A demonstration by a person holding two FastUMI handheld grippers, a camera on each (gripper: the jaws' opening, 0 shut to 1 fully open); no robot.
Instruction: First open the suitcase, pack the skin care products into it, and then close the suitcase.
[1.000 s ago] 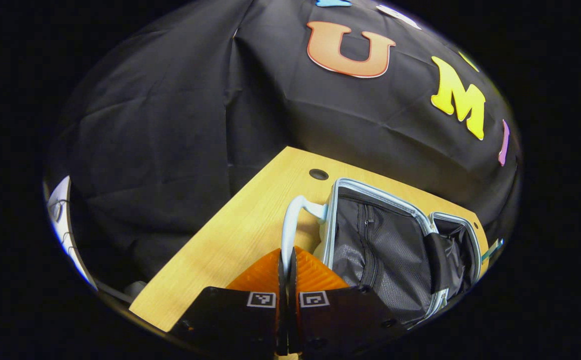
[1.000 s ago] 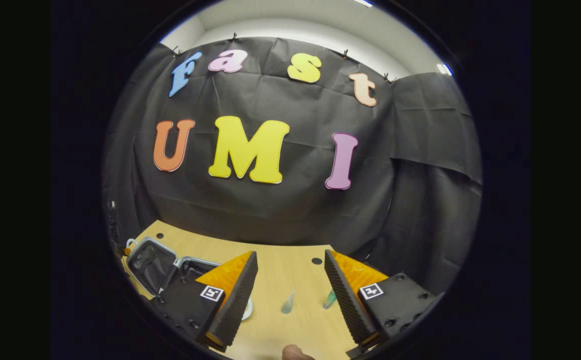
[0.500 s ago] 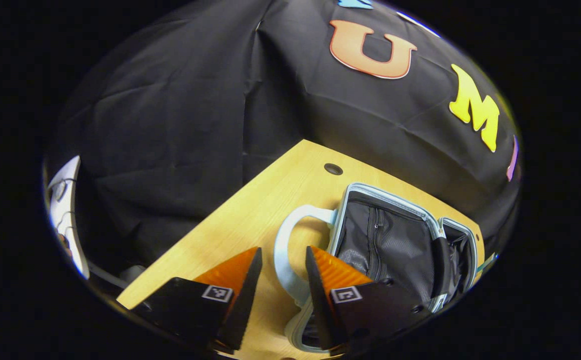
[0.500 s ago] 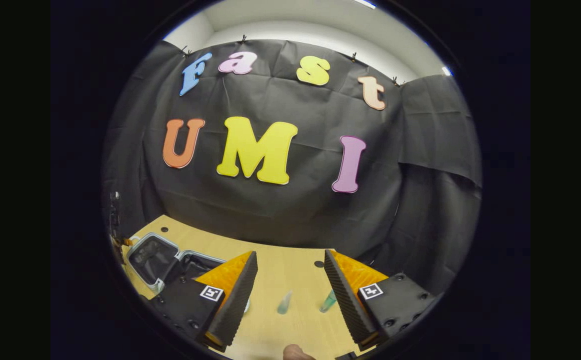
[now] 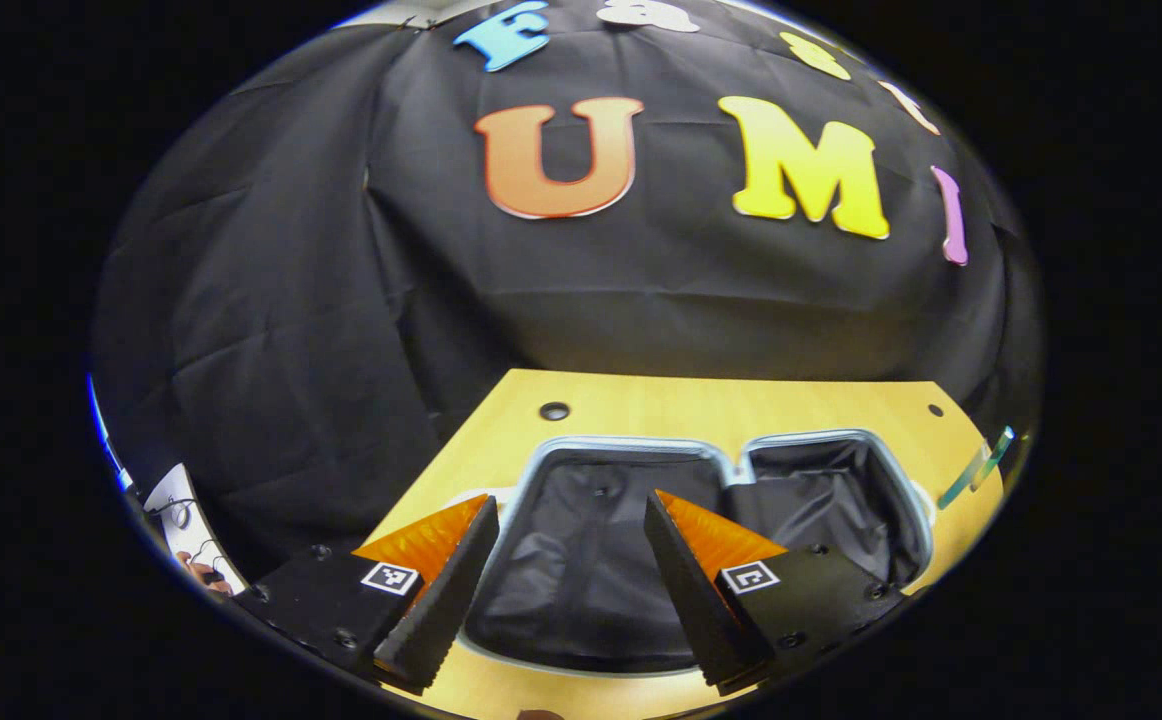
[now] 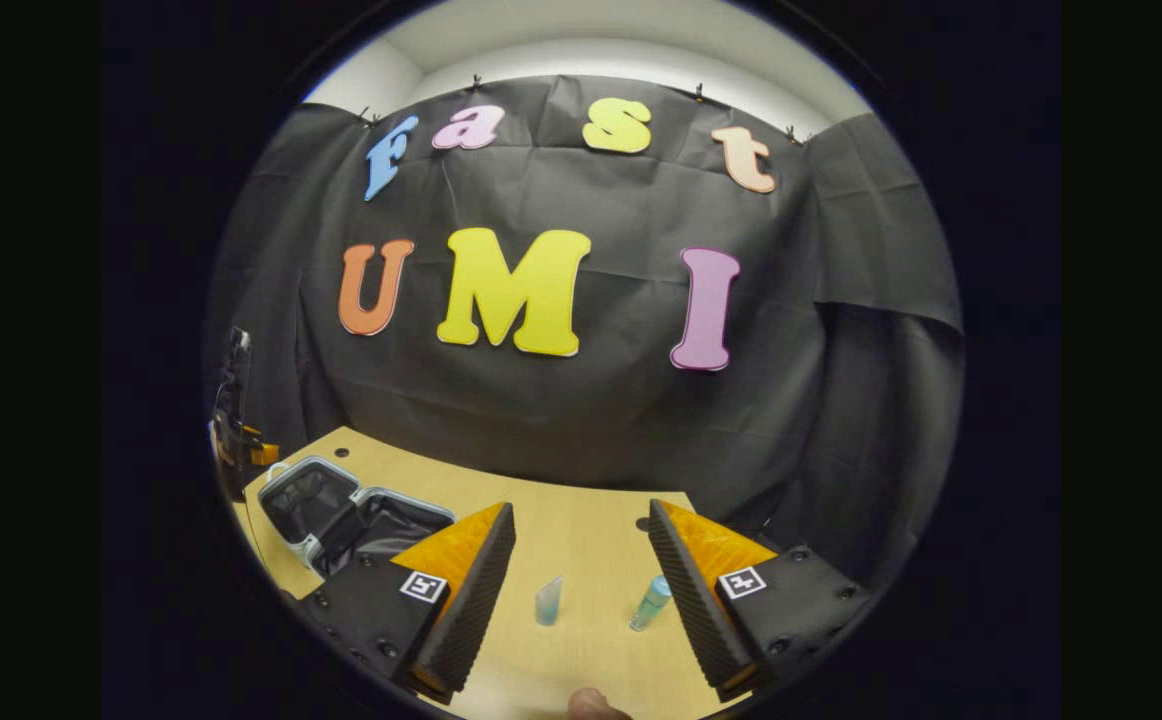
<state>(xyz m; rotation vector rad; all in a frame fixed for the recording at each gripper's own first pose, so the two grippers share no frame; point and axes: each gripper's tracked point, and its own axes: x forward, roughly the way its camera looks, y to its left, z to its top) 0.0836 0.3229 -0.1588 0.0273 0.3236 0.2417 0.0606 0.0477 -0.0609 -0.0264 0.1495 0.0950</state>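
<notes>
The suitcase (image 5: 591,560) lies open flat on the wooden table (image 5: 701,405), both dark-lined halves up, with a pale blue rim. My left gripper (image 5: 566,555) hangs open above its left half, holding nothing. In the right gripper view the suitcase (image 6: 341,510) sits at the far left. Between my open right gripper (image 6: 581,565) fingers, farther off, a small clear tube (image 6: 548,601) and a teal bottle (image 6: 650,603) stand on the table. Another teal item (image 5: 976,470) shows at the table's right edge in the left gripper view.
Black cloth walls close off the back and sides of the table (image 6: 581,520). Small round holes (image 5: 554,411) mark the tabletop near its back corners. A fingertip (image 6: 591,705) shows at the bottom edge of the right gripper view.
My left gripper let go of the suitcase handle, opened wide and swung right over the open case. The right gripper stayed open, nearly still.
</notes>
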